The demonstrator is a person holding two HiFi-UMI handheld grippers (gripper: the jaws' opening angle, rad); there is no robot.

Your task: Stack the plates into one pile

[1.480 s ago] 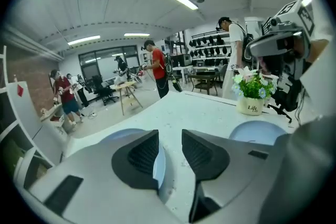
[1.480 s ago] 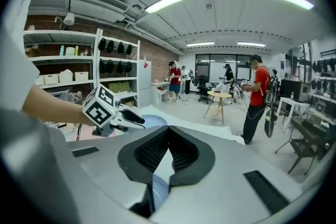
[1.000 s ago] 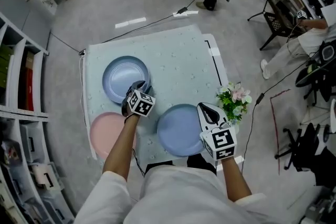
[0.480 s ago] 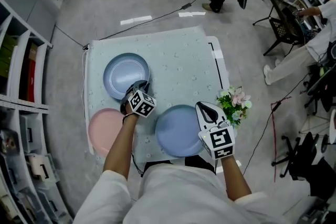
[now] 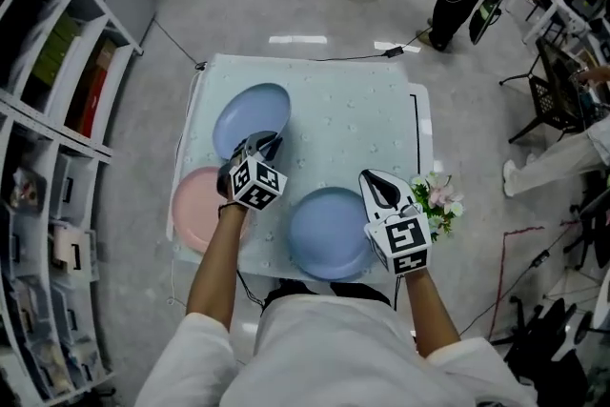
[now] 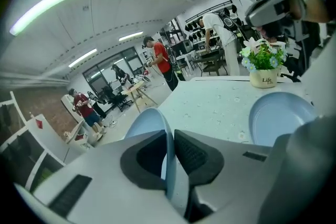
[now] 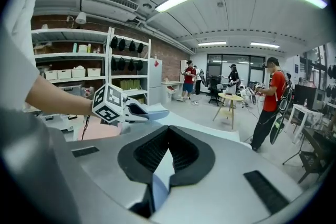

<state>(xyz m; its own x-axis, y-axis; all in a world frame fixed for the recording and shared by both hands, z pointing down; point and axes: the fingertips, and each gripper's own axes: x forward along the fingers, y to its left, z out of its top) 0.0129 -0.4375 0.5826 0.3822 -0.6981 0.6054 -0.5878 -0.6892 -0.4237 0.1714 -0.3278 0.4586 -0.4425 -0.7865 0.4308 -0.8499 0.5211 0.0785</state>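
**Head view.** 3 plates lie on the cloth-covered tabletop (image 5: 353, 124), none on another, so no pile exists yet. The left tongs (image 5: 259, 146) sit on the near rim of the round pale-blue far plate (image 5: 246, 112). The right tongs (image 5: 379, 188) sit on the right rim of the round pale-blue near plate (image 5: 324, 234). The round pink plate (image 5: 195, 214) lies untouched at the near left corner, just beside the left forearm. It is nearward of the far plate and left of the near plate. A small pot of flowers (image 5: 437, 202) stands at the right edge.

**Left gripper view.** The left tongs (image 6: 169, 139) have just been closing and are clenched on the far plate (image 6: 149, 120), its thin rim edge-on between the pads. The near plate (image 6: 275, 118) lies flat to the right.

**Right gripper view.** The right tongs (image 7: 168, 149) are clenched on the near plate (image 7: 161, 171), a sliver of blue between the pads. Across the tabletop, the gripped edge of the far plate (image 7: 155, 111) appears tilted up off the cloth.

**Assessment.** The pink plate is nearer the left hand. Reaching it means carrying the far plate toward the person. Round plates need no alignment by axis.
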